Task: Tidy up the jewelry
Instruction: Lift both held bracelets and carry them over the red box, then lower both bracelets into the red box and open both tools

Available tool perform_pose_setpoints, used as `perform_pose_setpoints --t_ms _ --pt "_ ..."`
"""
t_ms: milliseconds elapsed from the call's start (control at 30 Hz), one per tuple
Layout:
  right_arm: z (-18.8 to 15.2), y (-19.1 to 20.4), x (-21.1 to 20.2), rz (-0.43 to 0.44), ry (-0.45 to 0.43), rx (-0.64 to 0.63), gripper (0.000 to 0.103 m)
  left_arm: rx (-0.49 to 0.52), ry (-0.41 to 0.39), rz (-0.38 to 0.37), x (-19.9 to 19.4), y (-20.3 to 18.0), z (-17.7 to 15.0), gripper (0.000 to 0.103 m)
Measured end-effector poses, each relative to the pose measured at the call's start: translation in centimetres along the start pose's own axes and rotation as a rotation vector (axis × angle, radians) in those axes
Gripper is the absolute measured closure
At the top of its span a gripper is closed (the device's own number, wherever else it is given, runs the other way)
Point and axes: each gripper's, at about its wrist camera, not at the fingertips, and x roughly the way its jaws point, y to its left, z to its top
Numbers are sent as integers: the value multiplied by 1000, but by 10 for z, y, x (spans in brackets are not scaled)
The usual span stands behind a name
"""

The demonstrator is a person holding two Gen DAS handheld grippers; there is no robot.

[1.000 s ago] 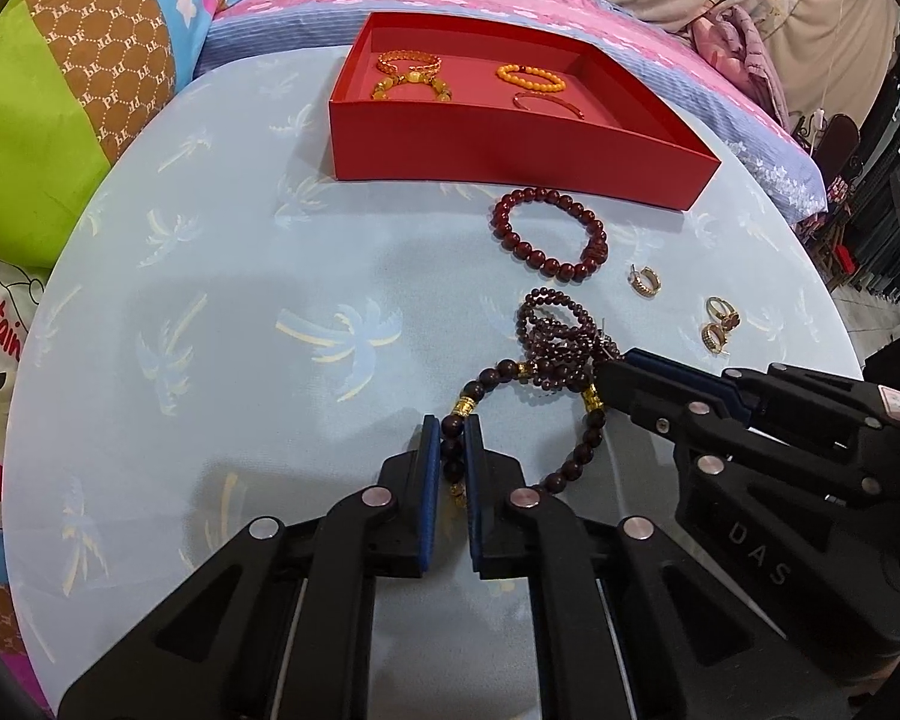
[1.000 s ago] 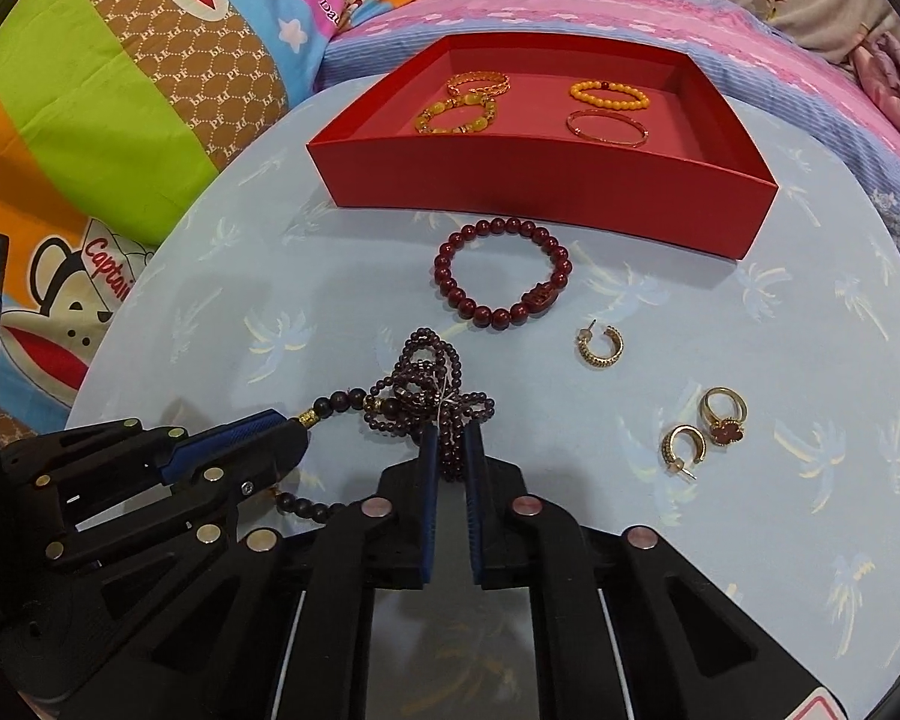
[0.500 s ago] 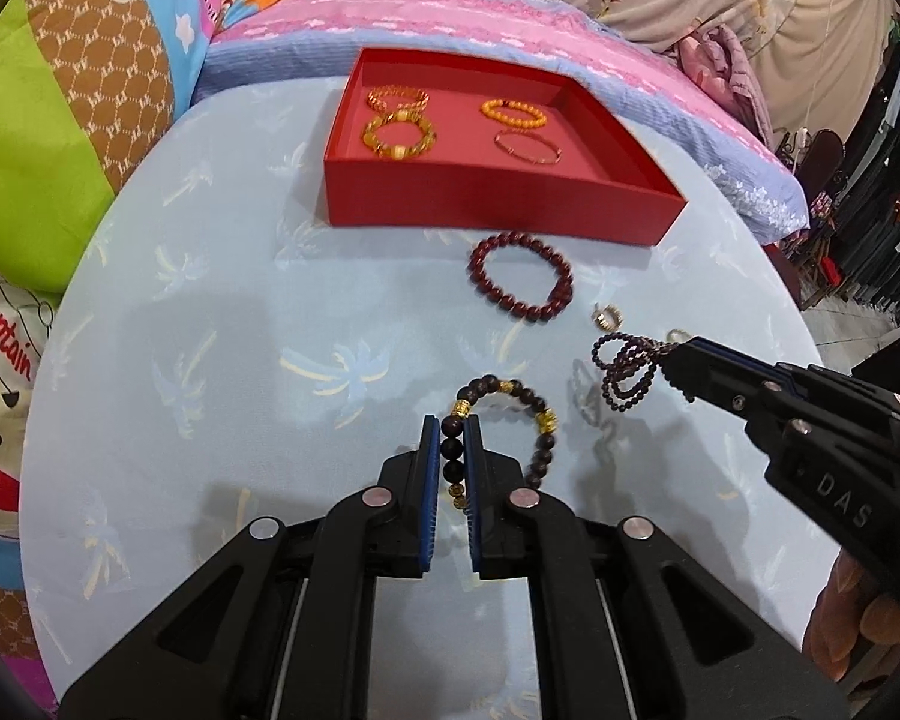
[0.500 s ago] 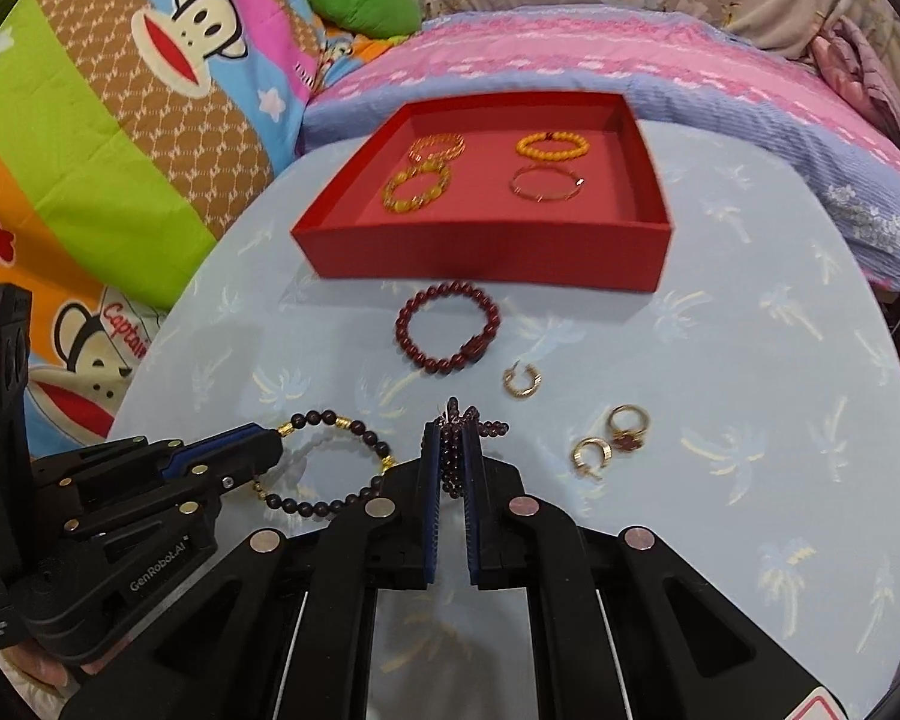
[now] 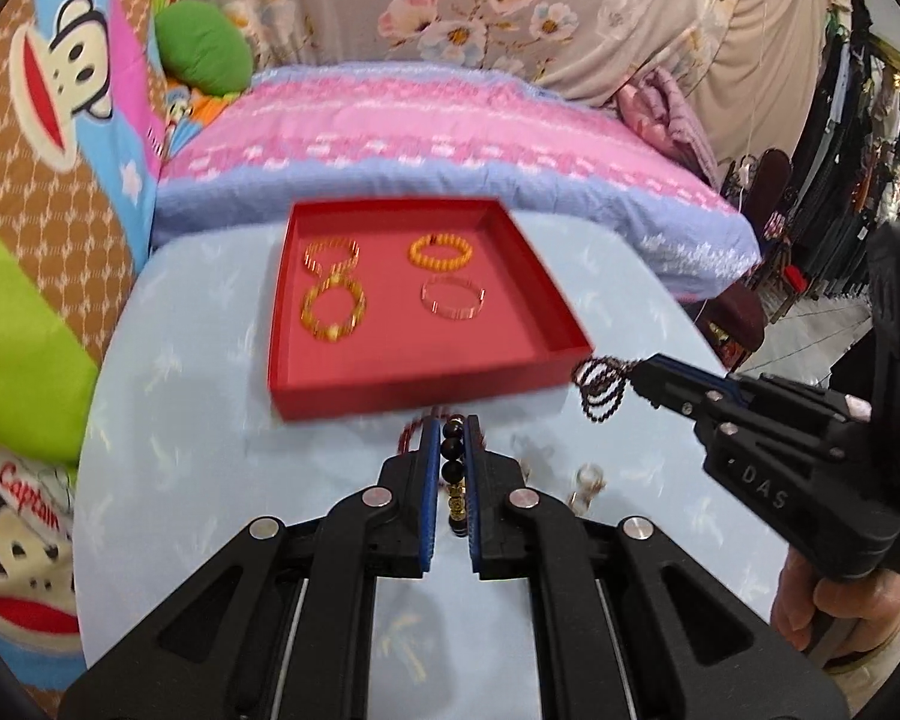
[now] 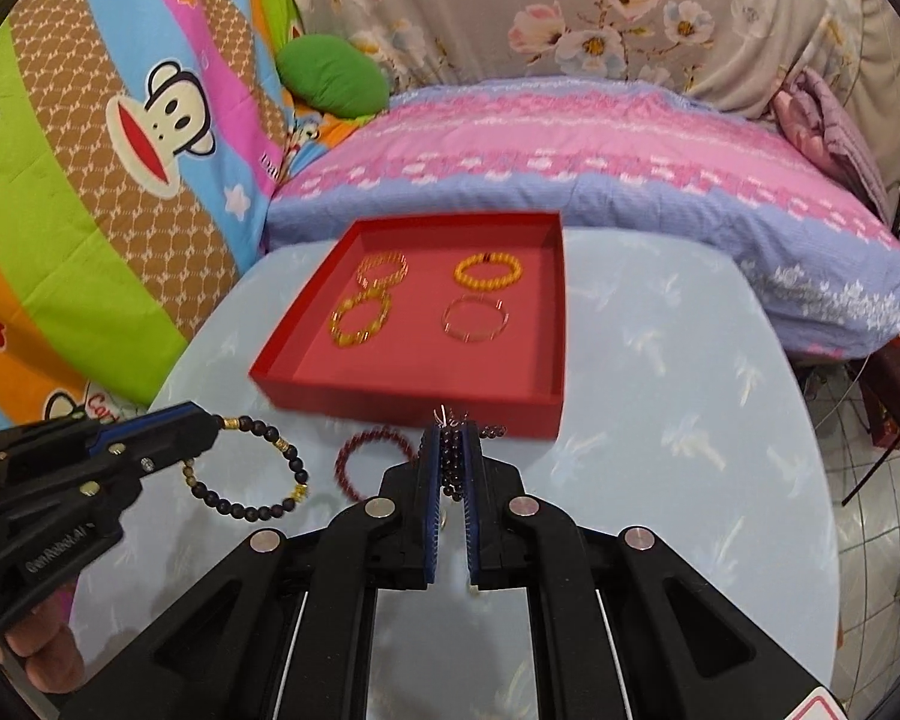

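A: Left view: the left gripper (image 5: 451, 450) is clenched on a dark bracelet (image 5: 453, 462), red box (image 5: 414, 387) just ahead.

B: Right view: the right gripper (image 6: 451, 456) pinches a coiled bead string (image 6: 450, 459), box (image 6: 402, 399) just beyond its tips.

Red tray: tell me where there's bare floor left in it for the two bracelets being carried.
The red tray is bare along its near strip, between the front wall and the lower bracelets, the gold bead bracelet and the thin pink bangle, and down its right side. The far left is crowded: two gold bracelets touch there.
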Motion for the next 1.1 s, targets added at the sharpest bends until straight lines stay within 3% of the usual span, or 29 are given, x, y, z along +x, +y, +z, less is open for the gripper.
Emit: perform_pose_setpoints --t_ms 233,433,767,1100 --pt "52 -9 18 13 -41 21 96 1 -84 -21 10 1 64 96" --pt "73 -3 49 49 -25 35 96 -39 -71 -39 44 12 87 96" --pt "61 -2 114 51 78 47 96 -109 65 5 121 50 66 96" --pt "55 -23 134 7 115 68 96 -104 120 93 147 71 47 95"
